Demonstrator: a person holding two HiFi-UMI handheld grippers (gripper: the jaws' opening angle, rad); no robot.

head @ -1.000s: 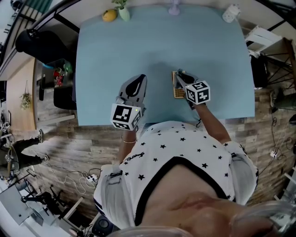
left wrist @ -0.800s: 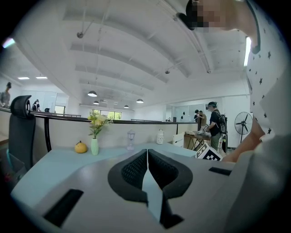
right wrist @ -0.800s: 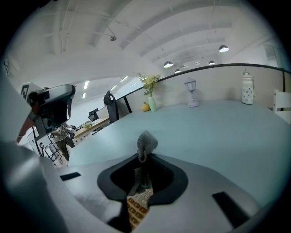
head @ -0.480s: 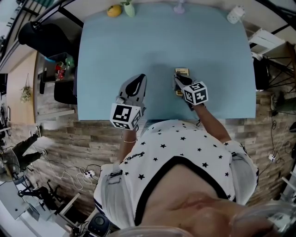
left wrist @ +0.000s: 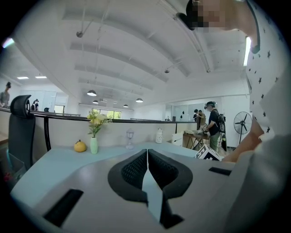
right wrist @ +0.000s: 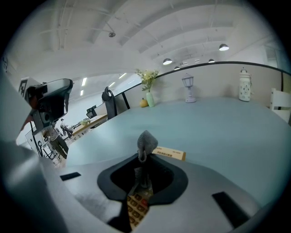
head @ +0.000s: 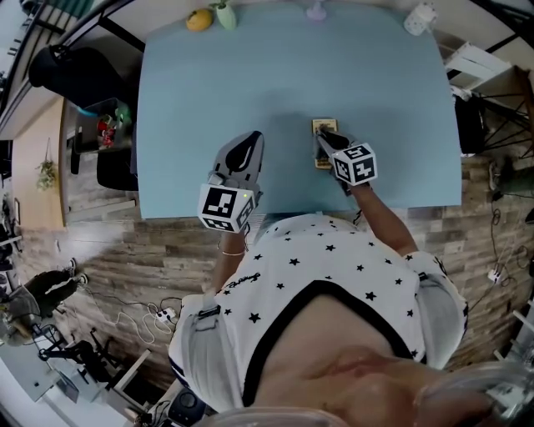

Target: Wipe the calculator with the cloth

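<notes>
While the right gripper (right wrist: 143, 157) pinches the cloth (right wrist: 146, 138), the calculator (right wrist: 137, 206) lies beneath it — left gripper (left wrist: 147, 154) closed.

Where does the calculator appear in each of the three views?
Head view: calculator lies near the table's front edge, right of centre.
Left gripper view: not in it.
Right gripper view: calculator low centre, beneath the cloth in the jaws.
Shared landmark: the flower vase at the table's far edge.

**Surfaces as we found them**

We saw a soft, woolly grey cloth (right wrist: 146, 141) and a calculator (right wrist: 135, 206) with smooth plastic keys. The table (head: 250, 83) looked smooth and matt. The left gripper (left wrist: 147, 154) had black, dimpled pads (left wrist: 132, 170) and a matt grey plastic shell.
</notes>
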